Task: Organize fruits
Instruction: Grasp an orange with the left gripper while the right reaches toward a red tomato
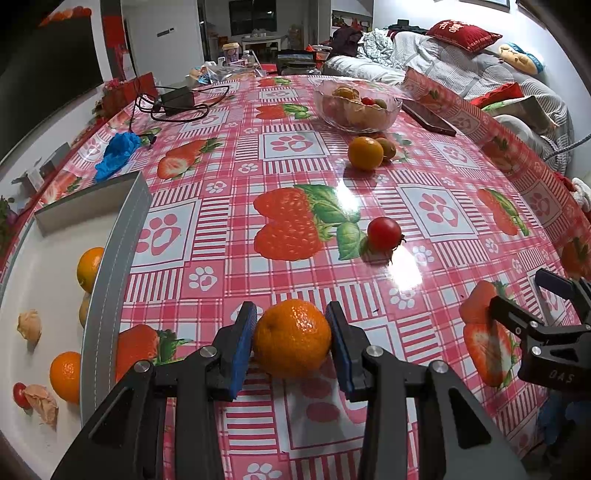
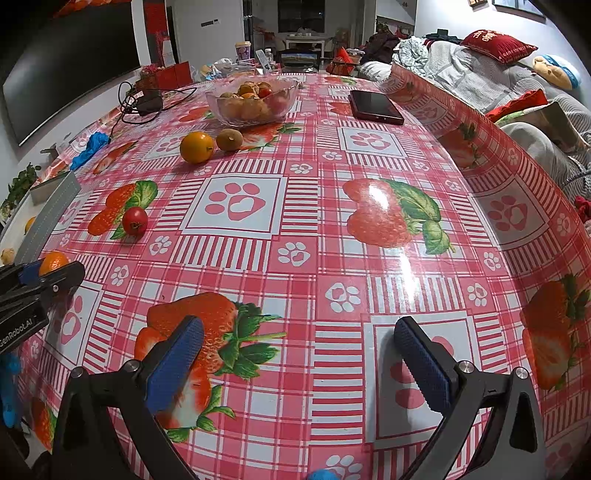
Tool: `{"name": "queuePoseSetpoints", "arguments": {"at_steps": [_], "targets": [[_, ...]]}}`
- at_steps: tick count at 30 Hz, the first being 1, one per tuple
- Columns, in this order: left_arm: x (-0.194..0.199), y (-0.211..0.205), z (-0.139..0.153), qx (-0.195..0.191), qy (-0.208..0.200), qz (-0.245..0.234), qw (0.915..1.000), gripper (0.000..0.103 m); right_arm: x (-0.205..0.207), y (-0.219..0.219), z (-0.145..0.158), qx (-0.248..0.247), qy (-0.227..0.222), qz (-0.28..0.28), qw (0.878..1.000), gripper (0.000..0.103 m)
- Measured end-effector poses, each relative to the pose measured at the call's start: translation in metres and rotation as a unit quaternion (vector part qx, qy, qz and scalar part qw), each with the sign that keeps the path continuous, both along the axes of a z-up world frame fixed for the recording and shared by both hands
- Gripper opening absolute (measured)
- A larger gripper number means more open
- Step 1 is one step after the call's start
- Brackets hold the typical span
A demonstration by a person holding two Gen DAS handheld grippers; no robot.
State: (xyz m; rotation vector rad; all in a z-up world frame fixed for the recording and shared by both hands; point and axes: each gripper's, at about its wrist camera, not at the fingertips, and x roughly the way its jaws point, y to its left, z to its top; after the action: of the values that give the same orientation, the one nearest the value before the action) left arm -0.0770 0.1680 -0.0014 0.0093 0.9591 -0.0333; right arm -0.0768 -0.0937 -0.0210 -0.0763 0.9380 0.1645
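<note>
Surface: a table under a glossy pink-and-white checked plastic tablecloth (image 2: 332, 229) printed with strawberries and paw marks filled both views.
Room: a sofa heaped with grey bedding and a red cushion (image 1: 463, 34) stood upper right; a dark screen (image 1: 48, 62) hung upper left.
Left gripper (image 1: 292, 341): black arms, blue pads; the pads pressed both sides of a round orange mandarin (image 1: 291, 338), lower centre, resting on the cloth.
Right gripper (image 2: 299, 365): jaws spread wide, nothing between them, over the bare cloth.
Tray: a white grey-rimmed tray (image 1: 107, 280) at left edge held several oranges, a small red fruit and pale peel scraps.
Loose fruit: a red cherry tomato (image 1: 384, 233) centre right; a yellow-orange citrus (image 1: 365, 153) beside a small brown-green fruit (image 1: 388, 148), upper centre.
Bowl: a clear glass bowl (image 1: 356, 105) of mixed fruit, upper centre.
Other: a dark phone (image 2: 376, 106); a black power adapter with cable (image 1: 173, 101); a crumpled blue cloth (image 1: 116, 155).
</note>
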Motion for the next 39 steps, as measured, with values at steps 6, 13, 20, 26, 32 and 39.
{"name": "queuePoseSetpoints", "arguments": {"at_steps": [6, 13, 20, 26, 32, 39], "targets": [[-0.004, 0.002, 0.000, -0.001, 0.005, -0.007, 1.0000, 0.042, 0.016, 0.008, 0.003, -0.008, 0.065, -0.003, 0.998, 0.103], [-0.012, 0.008, 0.002, -0.001, 0.011, -0.012, 0.9999, 0.043, 0.039, 0.051, 0.007, 0.015, 0.103, 0.046, 0.993, 0.103], [-0.018, 0.020, 0.002, -0.003, 0.017, -0.009, 0.9998, 0.043, 0.065, 0.109, 0.004, 0.003, 0.082, 0.078, 0.994, 0.100], [-0.018, 0.020, 0.002, -0.003, 0.013, -0.007, 0.9999, 0.043, 0.069, 0.138, 0.008, -0.017, 0.057, 0.106, 0.993, 0.059], [-0.018, 0.019, 0.002, -0.005, 0.014, -0.007, 0.9999, 0.043, 0.061, 0.131, 0.013, 0.016, 0.051, 0.115, 0.992, 0.024], [-0.022, 0.019, 0.002, -0.012, 0.018, -0.010, 0.9997, 0.042, 0.026, 0.087, 0.014, 0.073, 0.056, 0.102, 0.990, 0.024]]}}
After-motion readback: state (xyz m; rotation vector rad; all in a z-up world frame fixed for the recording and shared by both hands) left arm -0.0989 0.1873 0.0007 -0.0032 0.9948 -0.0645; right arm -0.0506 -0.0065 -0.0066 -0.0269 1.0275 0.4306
